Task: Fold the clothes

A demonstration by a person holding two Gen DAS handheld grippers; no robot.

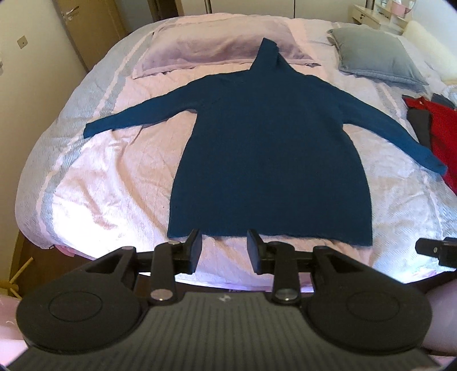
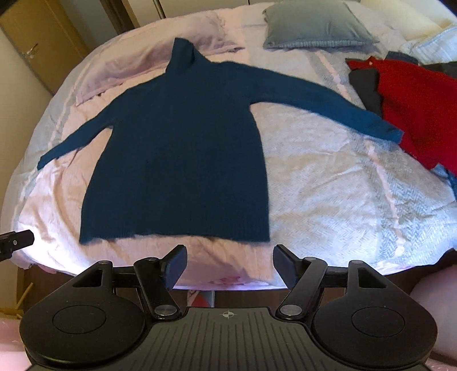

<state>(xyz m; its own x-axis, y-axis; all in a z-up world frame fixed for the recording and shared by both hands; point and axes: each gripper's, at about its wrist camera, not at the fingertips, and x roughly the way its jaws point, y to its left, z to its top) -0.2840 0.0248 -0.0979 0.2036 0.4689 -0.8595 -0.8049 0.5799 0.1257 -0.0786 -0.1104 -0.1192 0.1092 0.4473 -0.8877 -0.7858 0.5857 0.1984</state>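
A dark teal turtleneck sweater point(image 1: 268, 159) lies flat on the bed with both sleeves spread out and its hem nearest me; it also shows in the right wrist view point(image 2: 182, 148). My left gripper point(image 1: 224, 241) is open and empty, just in front of the left part of the hem. My right gripper point(image 2: 228, 256) is open and empty, just in front of the hem's right corner. The tip of the right gripper point(image 1: 437, 248) shows at the right edge of the left wrist view, and the left one point(image 2: 15, 241) at the left edge of the right wrist view.
The bed has a pale pink and grey cover point(image 1: 114, 182). A pink pillow point(image 1: 217, 48) and a grey pillow point(image 1: 377, 54) lie at the head. A pile of red and dark clothes point(image 2: 414, 100) lies by the right sleeve. A wooden door point(image 1: 85, 22) stands at the far left.
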